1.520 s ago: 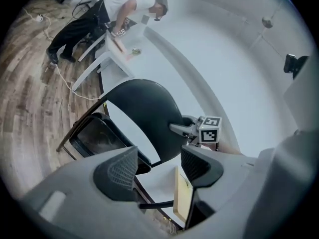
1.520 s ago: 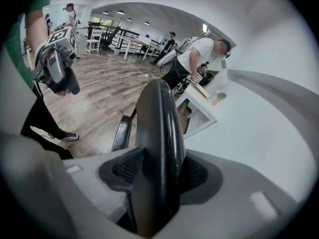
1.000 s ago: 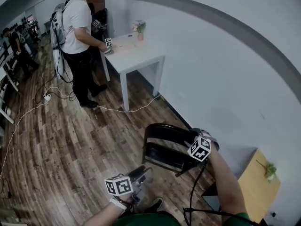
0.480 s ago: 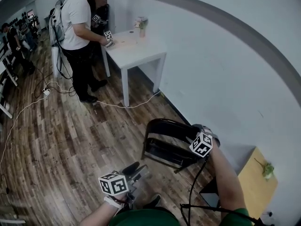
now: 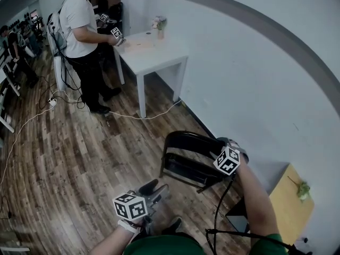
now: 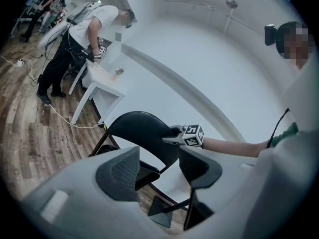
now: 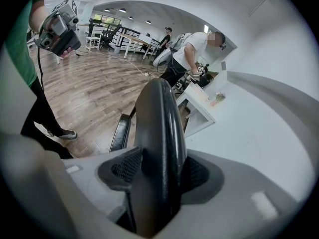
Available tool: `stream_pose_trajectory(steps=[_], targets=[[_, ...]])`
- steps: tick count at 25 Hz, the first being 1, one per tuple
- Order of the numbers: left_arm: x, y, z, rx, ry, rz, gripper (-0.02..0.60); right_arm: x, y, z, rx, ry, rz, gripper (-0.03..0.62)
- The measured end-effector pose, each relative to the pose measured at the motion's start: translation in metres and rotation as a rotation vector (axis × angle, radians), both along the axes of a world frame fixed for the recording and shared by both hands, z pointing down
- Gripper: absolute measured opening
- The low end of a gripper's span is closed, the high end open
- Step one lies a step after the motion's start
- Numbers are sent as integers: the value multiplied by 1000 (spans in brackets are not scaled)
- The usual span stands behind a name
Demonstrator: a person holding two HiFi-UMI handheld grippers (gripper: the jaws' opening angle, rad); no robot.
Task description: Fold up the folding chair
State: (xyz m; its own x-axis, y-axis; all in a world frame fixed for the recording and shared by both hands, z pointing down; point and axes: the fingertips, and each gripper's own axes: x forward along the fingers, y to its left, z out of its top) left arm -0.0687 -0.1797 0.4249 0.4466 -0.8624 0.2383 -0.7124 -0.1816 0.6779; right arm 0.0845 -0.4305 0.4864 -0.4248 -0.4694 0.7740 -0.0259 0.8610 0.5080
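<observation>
A black folding chair [image 5: 187,140] stands unfolded by the white wall, backrest up and seat [image 5: 186,170] level. My right gripper [image 5: 219,143] is shut on the backrest's top edge at its right end. In the right gripper view the backrest [image 7: 159,118] runs between both pads [image 7: 128,167], which press on it. My left gripper [image 5: 156,189] hovers in front of the chair, apart from it. It is open, and the left gripper view shows nothing between its jaws [image 6: 157,166]; the backrest [image 6: 142,131] lies beyond them.
A white table [image 5: 159,54] stands at the back against the wall, with a person [image 5: 79,31] holding grippers over it. A white cable [image 5: 143,118] trails across the wooden floor. A low wooden stand [image 5: 287,209] with a small plant is at my right.
My left gripper has rolled a little and edged upward. The right gripper keeps its hold on the backrest. The person at the table has shifted left.
</observation>
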Motion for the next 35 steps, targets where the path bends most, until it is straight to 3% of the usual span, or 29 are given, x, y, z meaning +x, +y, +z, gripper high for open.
stream_pose_trajectory(steps=[3,6,10,13,35], targets=[[-5,-4,-7,33,-110,-20,253,1,4,0,-2,0,-1,242],[-16,-14,-21,89,-293,-58,220,3,4,-4,1,-1,-1,242],[-32,-21,-38,147,-578,-119,116,4,4,-2,4,1,1,242],[-38,-22,-52,204,-697,-157,54,3,4,-1,3,2,1,242],[-41,-21,-58,238,-734,-182,51,2,-1,2,-2,2,2,242]])
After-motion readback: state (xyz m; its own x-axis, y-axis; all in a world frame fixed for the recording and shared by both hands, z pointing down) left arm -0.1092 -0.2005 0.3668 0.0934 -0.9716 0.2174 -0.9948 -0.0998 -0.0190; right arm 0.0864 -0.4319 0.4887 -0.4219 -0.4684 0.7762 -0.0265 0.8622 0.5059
